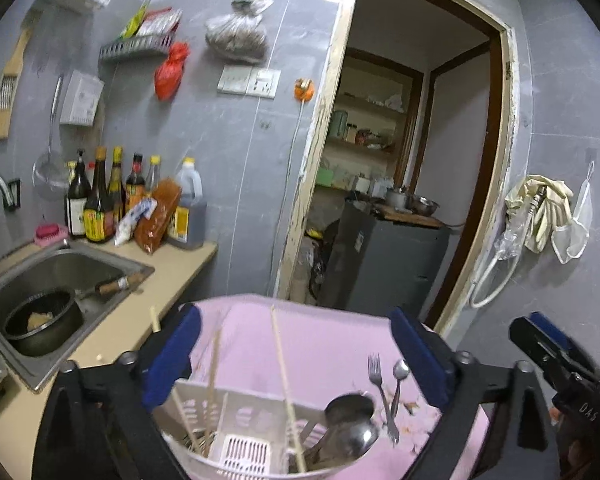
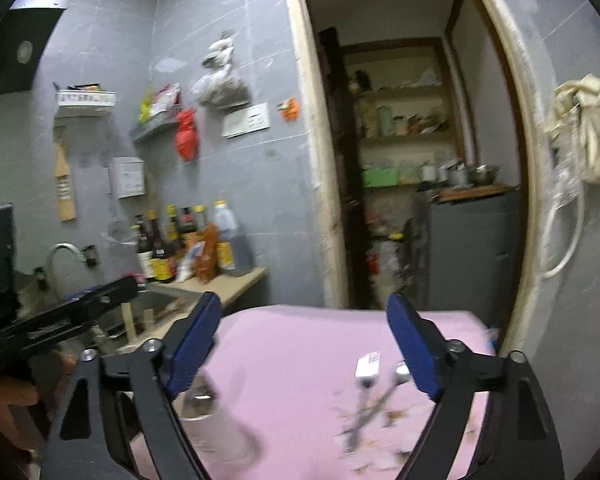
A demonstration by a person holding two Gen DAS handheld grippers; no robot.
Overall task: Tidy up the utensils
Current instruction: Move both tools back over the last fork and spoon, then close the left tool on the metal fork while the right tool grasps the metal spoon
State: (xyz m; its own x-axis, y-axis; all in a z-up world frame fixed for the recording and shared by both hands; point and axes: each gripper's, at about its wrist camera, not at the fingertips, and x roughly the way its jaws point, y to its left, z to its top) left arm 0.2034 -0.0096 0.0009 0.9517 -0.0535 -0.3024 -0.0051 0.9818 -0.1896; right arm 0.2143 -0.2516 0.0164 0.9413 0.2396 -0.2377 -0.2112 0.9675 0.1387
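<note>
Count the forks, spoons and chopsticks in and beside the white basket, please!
Fork: 1
Small spoon: 1
Big spoons: 2, as far as shows
Chopsticks: 3
Total: 7

Sauce bottles [image 1: 100, 196] stand grouped on the counter [image 1: 172, 268] behind the sink [image 1: 112, 268]; a dark pot [image 1: 40, 324] sits in the sink; red bag [image 1: 171, 70] hangs on the wall
</note>
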